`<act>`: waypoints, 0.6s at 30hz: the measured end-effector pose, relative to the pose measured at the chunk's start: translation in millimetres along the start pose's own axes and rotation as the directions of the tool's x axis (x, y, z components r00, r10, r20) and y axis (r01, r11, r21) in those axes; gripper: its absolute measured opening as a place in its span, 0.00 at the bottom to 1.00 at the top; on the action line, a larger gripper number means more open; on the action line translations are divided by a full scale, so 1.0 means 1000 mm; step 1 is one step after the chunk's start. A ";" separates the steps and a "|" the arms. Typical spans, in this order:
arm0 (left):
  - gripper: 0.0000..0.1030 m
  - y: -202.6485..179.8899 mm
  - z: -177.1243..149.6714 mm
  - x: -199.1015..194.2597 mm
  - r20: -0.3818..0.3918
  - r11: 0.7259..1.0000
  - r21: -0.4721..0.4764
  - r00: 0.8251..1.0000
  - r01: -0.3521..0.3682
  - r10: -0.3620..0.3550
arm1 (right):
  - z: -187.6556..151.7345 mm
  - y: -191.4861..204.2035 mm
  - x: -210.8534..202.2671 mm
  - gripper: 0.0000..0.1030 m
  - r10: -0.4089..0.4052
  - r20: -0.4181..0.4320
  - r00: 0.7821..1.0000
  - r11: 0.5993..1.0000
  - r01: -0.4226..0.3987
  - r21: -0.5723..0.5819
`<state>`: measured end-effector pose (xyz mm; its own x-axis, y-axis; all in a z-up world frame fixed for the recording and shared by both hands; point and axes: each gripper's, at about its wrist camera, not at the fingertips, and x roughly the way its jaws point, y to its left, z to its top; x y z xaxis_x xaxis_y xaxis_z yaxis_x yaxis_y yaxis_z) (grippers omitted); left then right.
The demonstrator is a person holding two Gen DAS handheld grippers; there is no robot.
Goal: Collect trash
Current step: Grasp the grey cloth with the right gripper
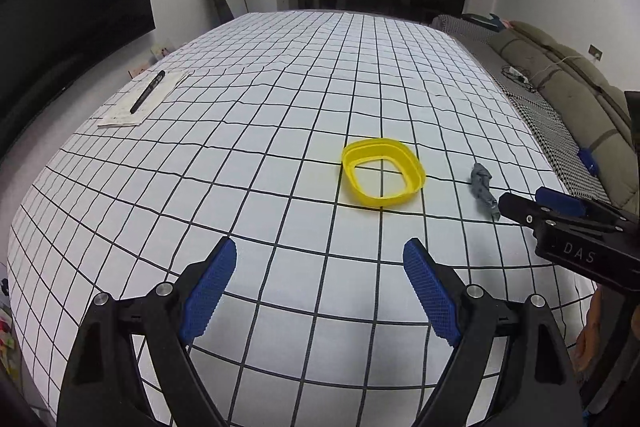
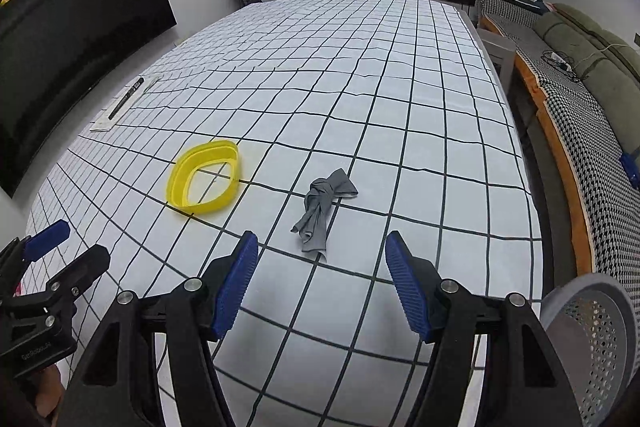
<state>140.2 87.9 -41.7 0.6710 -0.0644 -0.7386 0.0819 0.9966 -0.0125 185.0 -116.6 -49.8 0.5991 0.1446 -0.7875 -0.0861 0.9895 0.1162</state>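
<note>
Over a grid-patterned table (image 2: pixel 400 75), two empty grippers are approaching scattered trash.

Nearest, the left gripper (image 1: pixel 320 283) and right gripper (image 2: pixel 320 267) are both standing with tongs apart, holding nothing. Just beyond the right gripper, at twelve o'clock, a knotted grey rag (image 2: pixel 322 211) is lying flat; a yellow ring (image 2: pixel 206 183) is sitting at ten o'clock, and farther off a pen (image 2: pixel 126 98) is resting on paper. This looks like the reaching step; next, the right tongs would need lowering around the rag. Only the right view is showing a perforated grey basket (image 2: pixel 596 323) at four o'clock, probably the bin.
</note>
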 end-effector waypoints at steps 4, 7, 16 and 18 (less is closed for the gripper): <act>0.81 0.003 -0.003 0.011 -0.022 1.000 -0.012 1.000 0.008 -0.008 | 0.009 0.003 0.019 0.62 -0.028 -0.031 0.999 1.000 0.028 -0.007; 0.81 0.004 -0.004 0.016 -0.029 1.000 -0.014 0.999 0.013 -0.013 | 0.013 0.003 0.031 0.61 -0.054 -0.043 0.998 0.999 0.053 -0.008; 0.81 0.002 -0.007 0.025 -0.048 0.999 -0.021 0.998 0.037 -0.038 | 0.020 0.003 0.048 0.49 -0.110 -0.050 0.993 0.994 0.109 -0.026; 0.81 0.001 -0.008 0.025 -0.049 0.999 -0.022 0.998 0.043 -0.044 | 0.020 0.005 0.049 0.42 -0.118 -0.039 0.992 0.993 0.116 -0.036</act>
<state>151.1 88.2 -65.2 0.6300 -0.1052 -0.7695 0.0939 0.9938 -0.0590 229.5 -104.6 -75.5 0.5733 0.0272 -0.8189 -0.0442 0.9990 0.0022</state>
